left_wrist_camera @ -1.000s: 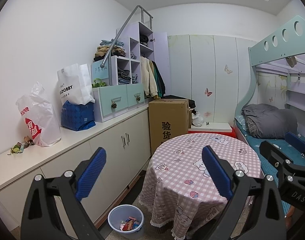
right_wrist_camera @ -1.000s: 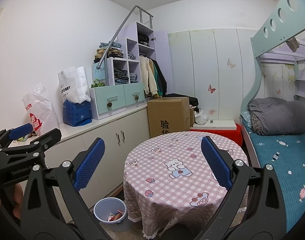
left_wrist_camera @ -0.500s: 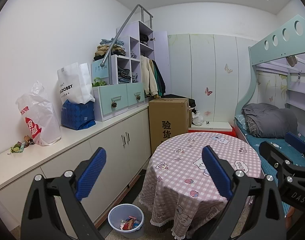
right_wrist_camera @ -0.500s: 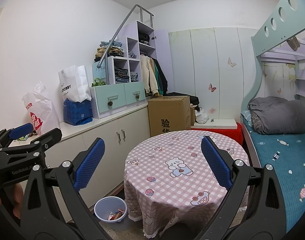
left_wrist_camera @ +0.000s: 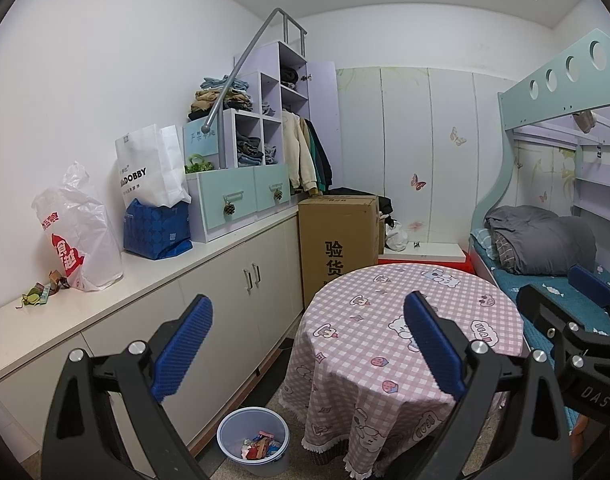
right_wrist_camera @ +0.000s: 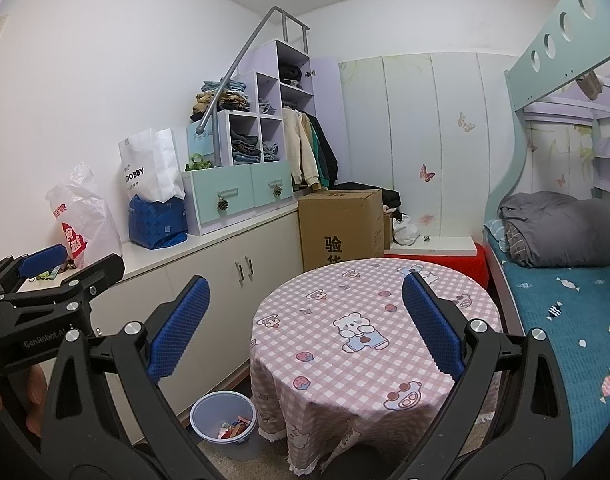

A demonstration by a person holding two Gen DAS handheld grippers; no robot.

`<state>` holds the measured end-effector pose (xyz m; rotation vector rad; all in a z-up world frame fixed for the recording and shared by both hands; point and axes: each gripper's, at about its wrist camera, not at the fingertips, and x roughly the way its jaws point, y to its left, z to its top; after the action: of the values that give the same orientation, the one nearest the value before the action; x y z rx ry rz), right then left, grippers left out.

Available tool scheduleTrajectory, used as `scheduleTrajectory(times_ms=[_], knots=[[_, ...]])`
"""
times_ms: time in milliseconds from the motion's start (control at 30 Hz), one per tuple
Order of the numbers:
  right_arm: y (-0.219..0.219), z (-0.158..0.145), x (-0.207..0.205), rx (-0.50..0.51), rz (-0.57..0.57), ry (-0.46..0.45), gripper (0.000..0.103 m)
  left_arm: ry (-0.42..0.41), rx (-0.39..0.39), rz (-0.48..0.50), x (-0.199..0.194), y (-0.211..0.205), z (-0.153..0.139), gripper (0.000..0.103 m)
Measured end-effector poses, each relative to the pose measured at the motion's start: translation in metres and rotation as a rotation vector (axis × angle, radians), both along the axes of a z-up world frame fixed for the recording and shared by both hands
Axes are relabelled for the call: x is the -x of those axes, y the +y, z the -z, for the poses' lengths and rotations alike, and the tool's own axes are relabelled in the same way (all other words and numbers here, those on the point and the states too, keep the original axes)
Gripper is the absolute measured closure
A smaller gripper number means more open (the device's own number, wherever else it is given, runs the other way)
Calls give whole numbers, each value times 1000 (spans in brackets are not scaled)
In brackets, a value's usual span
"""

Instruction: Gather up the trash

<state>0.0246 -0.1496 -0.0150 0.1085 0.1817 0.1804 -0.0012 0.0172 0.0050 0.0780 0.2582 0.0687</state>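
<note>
Bedroom, white counter (left_wrist_camera: 209,256) along frame left. Scraps (left_wrist_camera: 41,294) lie on counter at far left, just beside plastic bag (left_wrist_camera: 79,236). Bin (left_wrist_camera: 253,436) on floor, lower centre, holds wrappers, beside checked table (left_wrist_camera: 409,320). Left gripper (left_wrist_camera: 309,344) spread wide, holding nothing; right gripper (right_wrist_camera: 305,336) likewise spread and bare. Bed (right_wrist_camera: 565,300) at frame right.
</note>
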Motion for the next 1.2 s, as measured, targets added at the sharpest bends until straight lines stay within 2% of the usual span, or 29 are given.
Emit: scheduleTrajectory(times_ms=[1200], knots=[[5,-1,-9,-3,-27,19,8,9,-5,-6,0,9,3,8]])
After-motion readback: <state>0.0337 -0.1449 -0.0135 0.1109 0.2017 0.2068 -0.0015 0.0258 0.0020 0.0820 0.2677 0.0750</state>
